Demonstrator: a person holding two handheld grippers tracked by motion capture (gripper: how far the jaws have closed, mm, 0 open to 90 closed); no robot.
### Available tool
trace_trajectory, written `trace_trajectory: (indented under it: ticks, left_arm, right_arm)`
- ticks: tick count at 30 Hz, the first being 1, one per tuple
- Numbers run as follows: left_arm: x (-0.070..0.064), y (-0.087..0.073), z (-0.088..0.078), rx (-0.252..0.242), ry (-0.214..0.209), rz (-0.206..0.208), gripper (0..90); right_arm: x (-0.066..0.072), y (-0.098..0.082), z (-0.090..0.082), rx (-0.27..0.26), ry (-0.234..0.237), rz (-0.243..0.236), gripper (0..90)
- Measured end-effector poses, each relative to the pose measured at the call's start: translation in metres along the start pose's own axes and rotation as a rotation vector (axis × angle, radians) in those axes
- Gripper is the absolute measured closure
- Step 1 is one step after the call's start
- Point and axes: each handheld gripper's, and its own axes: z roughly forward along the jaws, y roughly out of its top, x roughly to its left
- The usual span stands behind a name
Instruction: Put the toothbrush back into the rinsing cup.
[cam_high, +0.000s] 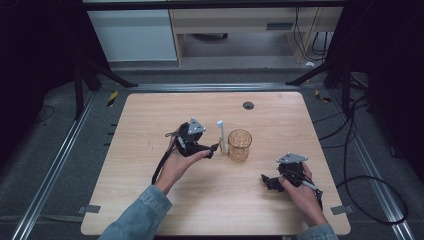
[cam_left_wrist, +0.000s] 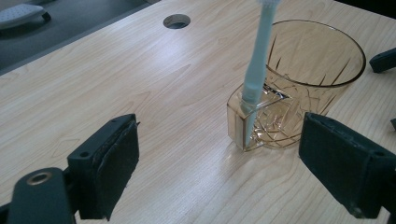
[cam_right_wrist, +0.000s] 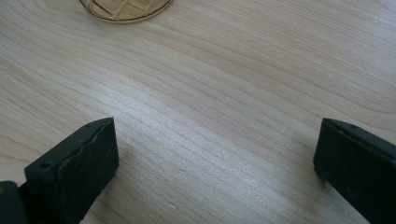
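One wooden table (cam_high: 150, 125) carried the whole job, and near its middle stood an amber glass cup (cam_high: 239, 145) with a small square holder on its side, in which a pale blue toothbrush (cam_left_wrist: 254, 79) stood upright, head up. Just beside it the left gripper (cam_high: 212, 149) hovered with its jaws wide apart and nothing between them, so the brush seemed already placed and let go, or else not yet taken. Well apart, near the front edge, the right gripper (cam_high: 266, 180) rested with jaws spread over bare wood, with little apparently left to do.
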Motion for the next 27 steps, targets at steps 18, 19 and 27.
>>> trace_trajectory:
  ticks: [18,19,27]
  left_arm:
    - [0.015,0.006,-0.017,0.073,0.027,0.044,10.7]
    - [0.017,0.005,-0.019,0.085,0.026,0.046,10.7]
    - [0.032,0.002,-0.029,0.108,0.048,0.051,11.6]
  right_arm:
    - [0.000,0.000,0.000,0.000,0.000,-0.001,0.4]
    - [0.000,0.000,0.000,0.000,0.000,-0.001,0.4]
    - [0.000,0.000,0.000,0.000,-0.001,-0.001,0.4]
